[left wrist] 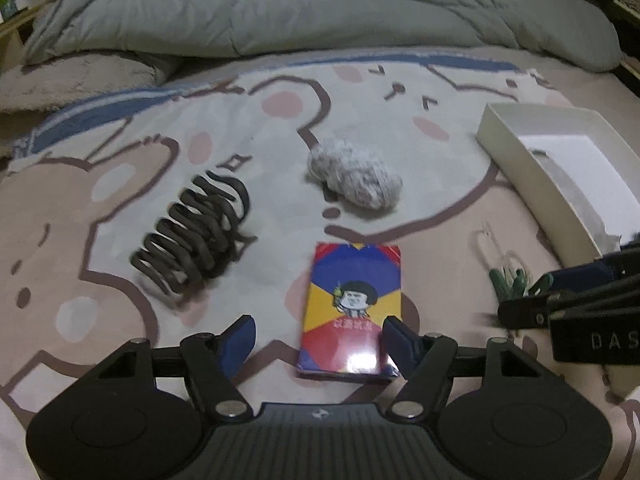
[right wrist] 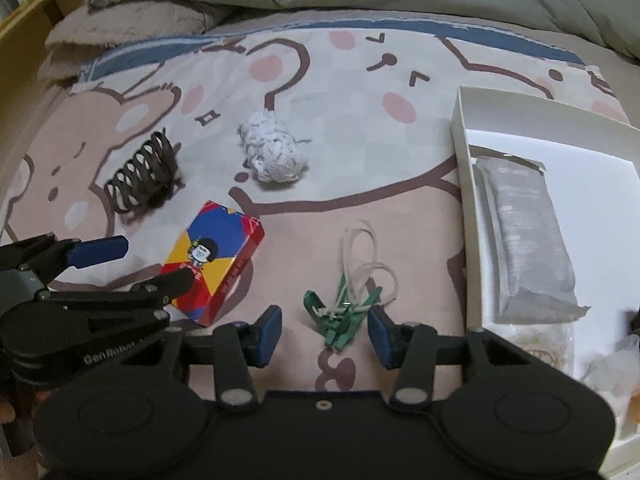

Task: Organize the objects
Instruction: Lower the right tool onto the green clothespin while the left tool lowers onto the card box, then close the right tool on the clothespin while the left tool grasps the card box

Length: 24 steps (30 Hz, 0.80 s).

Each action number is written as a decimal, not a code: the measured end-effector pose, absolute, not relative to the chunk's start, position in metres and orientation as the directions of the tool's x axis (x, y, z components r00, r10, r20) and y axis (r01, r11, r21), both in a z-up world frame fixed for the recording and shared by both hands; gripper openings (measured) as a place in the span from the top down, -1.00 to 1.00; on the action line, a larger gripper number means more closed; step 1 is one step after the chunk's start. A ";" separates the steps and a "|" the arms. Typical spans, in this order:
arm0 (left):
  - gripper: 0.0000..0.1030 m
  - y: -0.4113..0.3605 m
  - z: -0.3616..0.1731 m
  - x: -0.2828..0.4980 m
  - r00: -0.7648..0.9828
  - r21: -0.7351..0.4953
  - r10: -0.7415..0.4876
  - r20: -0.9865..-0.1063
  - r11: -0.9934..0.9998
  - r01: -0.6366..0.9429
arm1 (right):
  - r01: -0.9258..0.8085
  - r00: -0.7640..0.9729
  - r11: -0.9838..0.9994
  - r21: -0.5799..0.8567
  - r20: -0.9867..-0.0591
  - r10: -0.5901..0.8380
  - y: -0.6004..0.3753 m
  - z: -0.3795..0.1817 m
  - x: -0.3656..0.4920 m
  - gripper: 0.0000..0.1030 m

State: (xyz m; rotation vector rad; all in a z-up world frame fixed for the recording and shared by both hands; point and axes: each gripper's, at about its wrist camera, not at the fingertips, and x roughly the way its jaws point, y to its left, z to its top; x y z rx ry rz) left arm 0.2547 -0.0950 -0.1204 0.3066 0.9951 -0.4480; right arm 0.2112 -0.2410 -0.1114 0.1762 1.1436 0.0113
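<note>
One brown claw clip (right wrist: 140, 176), one grey yarn ball (right wrist: 274, 152), one colourful card box (right wrist: 218, 264), one green tag bundle (right wrist: 344, 312), one white box (right wrist: 464, 152) holding one grey packet (right wrist: 524, 248), perhaps more.

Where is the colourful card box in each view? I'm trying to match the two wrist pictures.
Left wrist view: the card box lies low in the centre, its near end between the left gripper's fingers.
Right wrist view: the box lies at lower left, partly behind the left gripper.
Shared landmark: the brown hair claw, left of the box in both.
</note>
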 end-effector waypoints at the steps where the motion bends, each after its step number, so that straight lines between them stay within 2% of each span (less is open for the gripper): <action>1: -0.39 -0.096 -0.123 0.256 0.452 0.029 -0.230 -0.862 0.868 0.496 | 0.081 0.411 0.987 0.142 -0.907 0.097 -0.241 -0.113 0.212 0.19; 4: -0.39 -0.099 -0.130 0.259 0.424 -0.014 -0.247 -0.871 0.875 0.483 | 0.084 0.398 0.985 0.151 -0.911 0.105 -0.244 -0.117 0.214 0.44; 6: -0.39 -0.100 -0.135 0.262 0.404 -0.030 -0.244 -0.881 0.883 0.468 | 0.082 0.392 0.985 0.155 -0.913 0.111 -0.246 -0.118 0.213 0.53; 10: -0.32 -0.103 -0.145 0.262 0.388 -0.014 -0.219 -0.896 0.884 0.467 | 0.071 0.402 0.984 0.163 -0.908 0.121 -0.247 -0.115 0.209 0.53; 11: -0.22 -0.103 -0.144 0.261 0.385 -0.018 -0.223 -0.896 0.883 0.470 | 0.069 0.406 0.984 0.165 -0.906 0.123 -0.247 -0.114 0.209 0.53; 24: -0.21 -0.079 -0.133 0.218 0.306 0.015 -0.153 -0.940 0.875 0.484 | 0.036 0.441 0.987 0.155 -0.889 0.123 -0.250 -0.094 0.185 0.53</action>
